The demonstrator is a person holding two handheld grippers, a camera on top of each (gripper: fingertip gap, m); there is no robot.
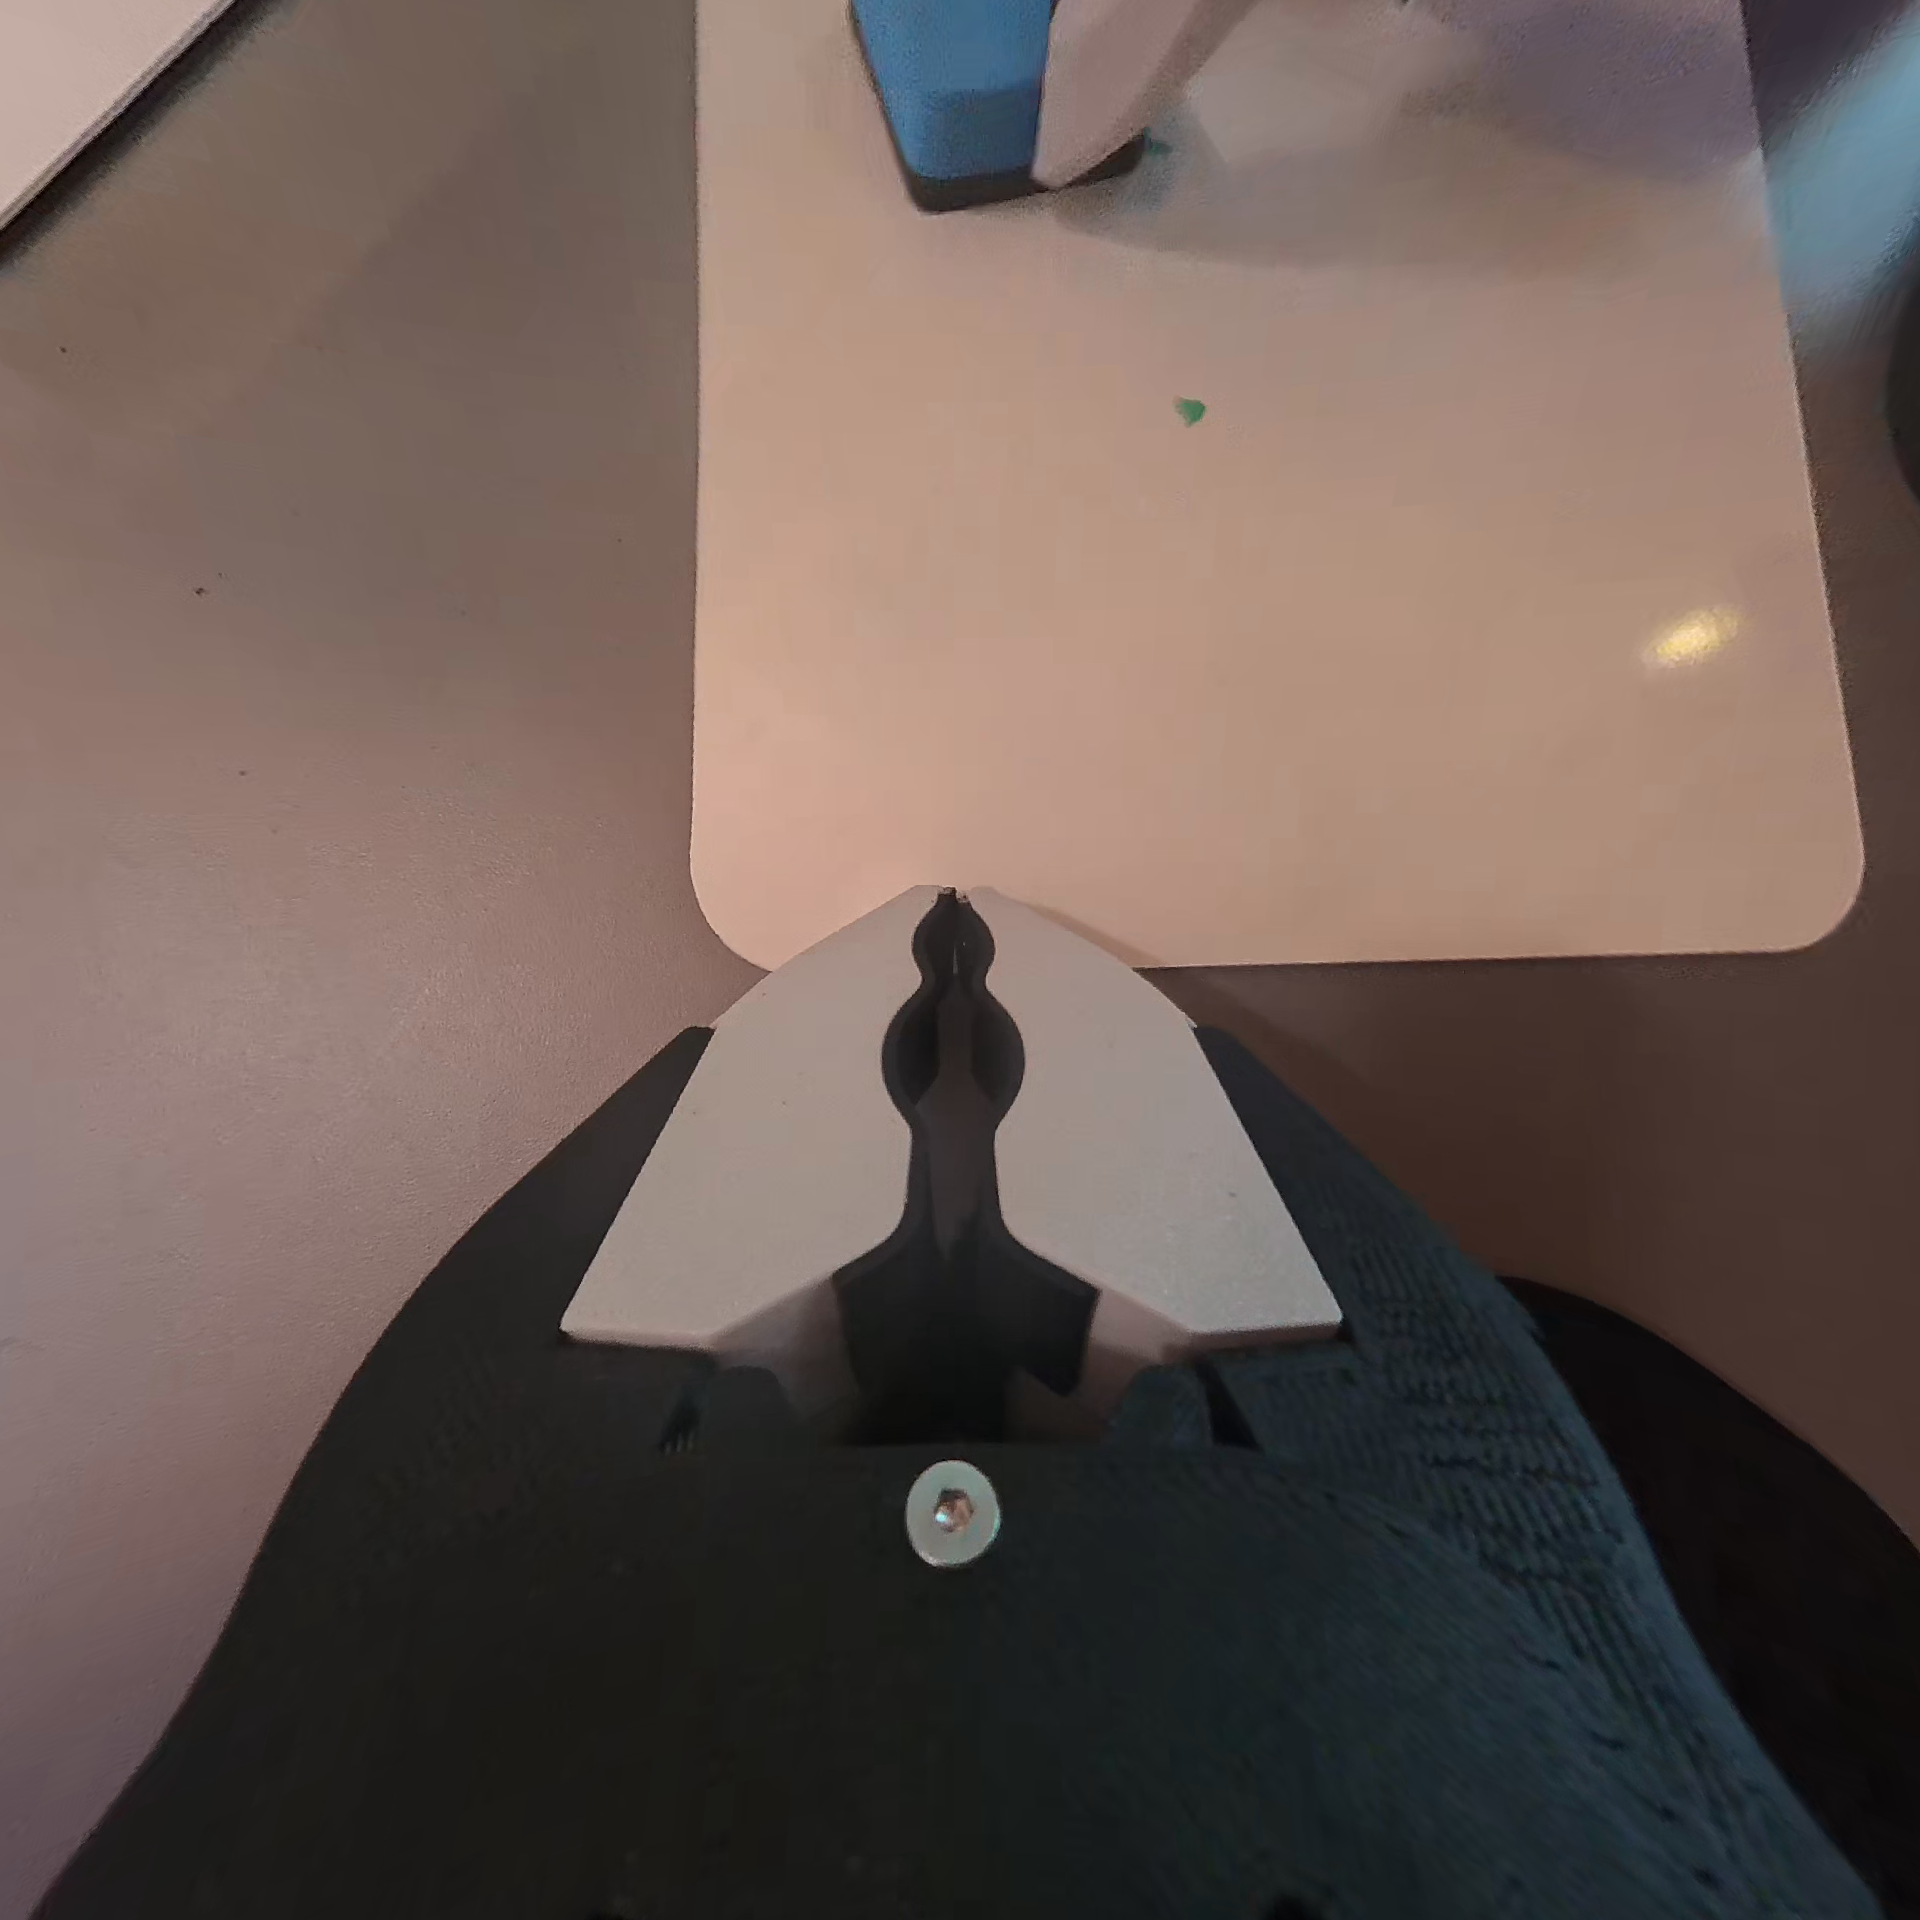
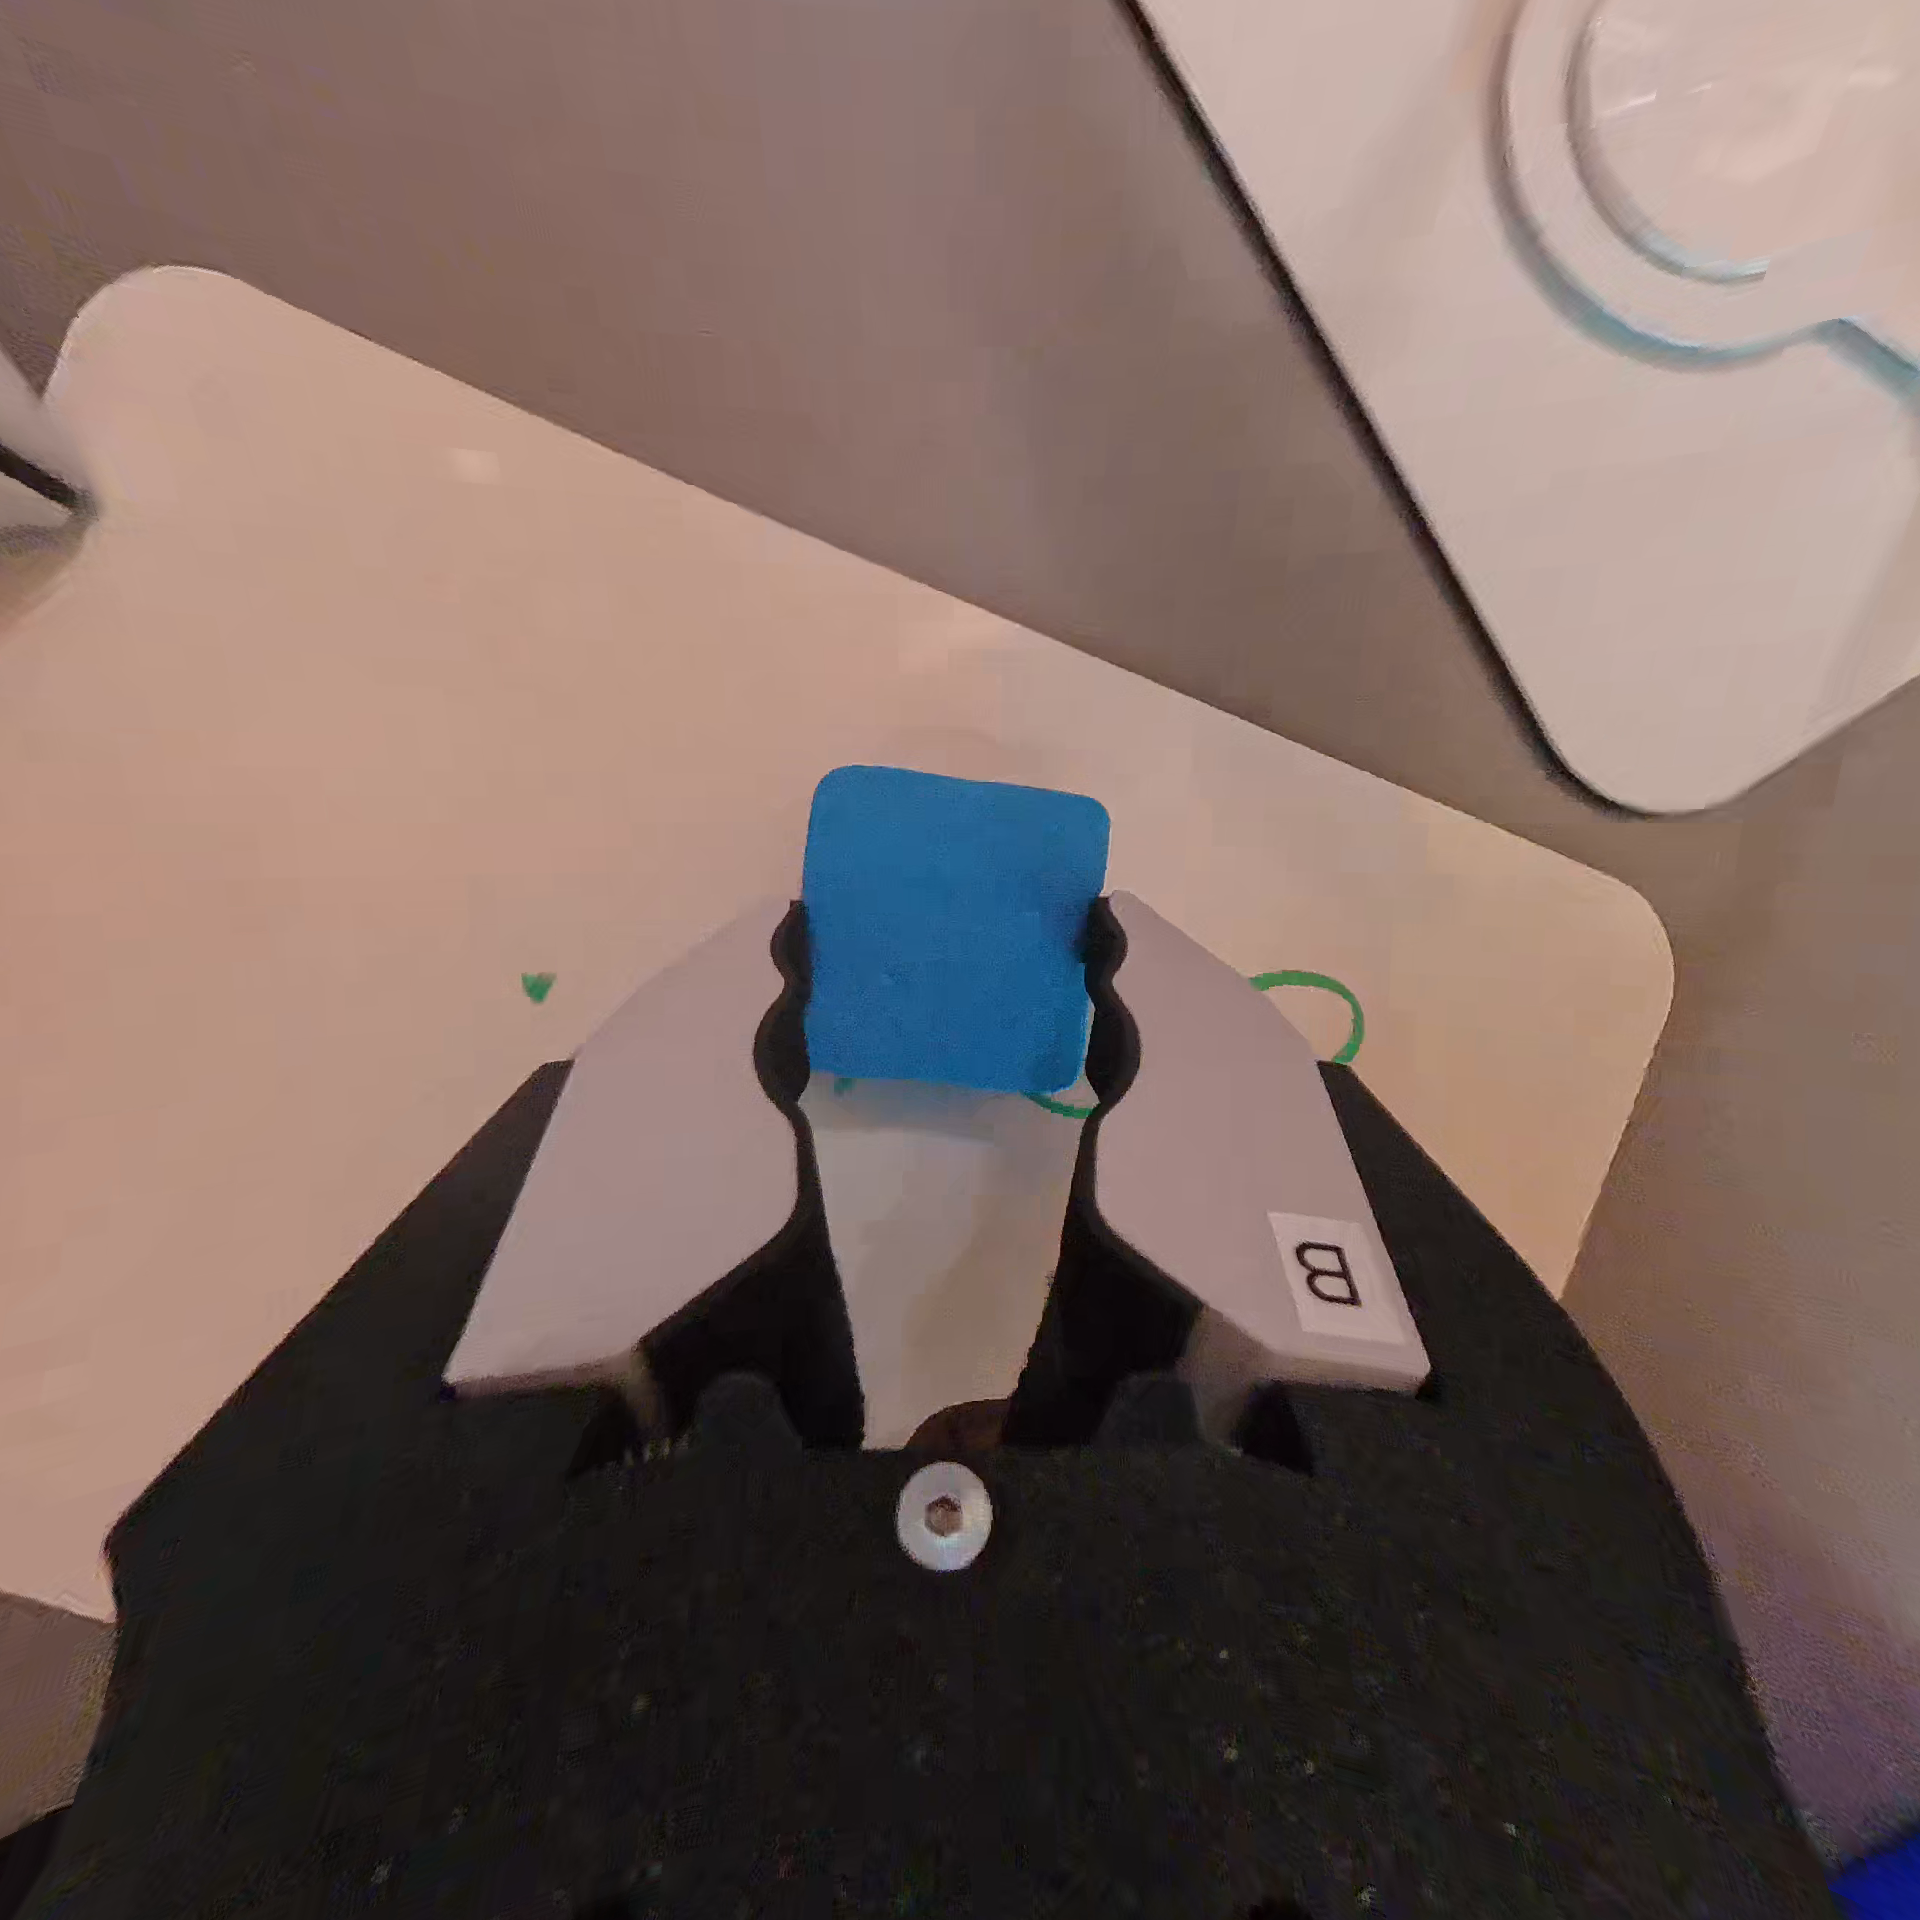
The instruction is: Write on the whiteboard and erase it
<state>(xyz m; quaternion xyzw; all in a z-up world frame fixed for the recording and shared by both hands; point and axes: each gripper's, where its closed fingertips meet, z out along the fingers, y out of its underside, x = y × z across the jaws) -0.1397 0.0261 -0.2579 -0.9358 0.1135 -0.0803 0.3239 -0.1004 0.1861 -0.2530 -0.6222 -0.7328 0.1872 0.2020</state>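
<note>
Grey-brown tabletop (image 1: 364, 727) carries a white whiteboard (image 1: 1247, 675) with rounded corners, lying flat. Nearest in the left wrist view, the left gripper (image 1: 951, 896) has its fingers pressed together, nothing between them, tips at the board's near edge by a corner. Mid-board sits a small green mark (image 1: 1190, 411). At the far end, the right gripper (image 2: 945, 914) is clamped on a blue eraser (image 2: 951, 935), whose dark underside meets the board. Just beside the eraser, a green looped line (image 2: 1320, 1013) remains, partly hidden by a finger. Beyond the board, well apart, lies a white tray (image 2: 1558, 468) with a round recess.
</note>
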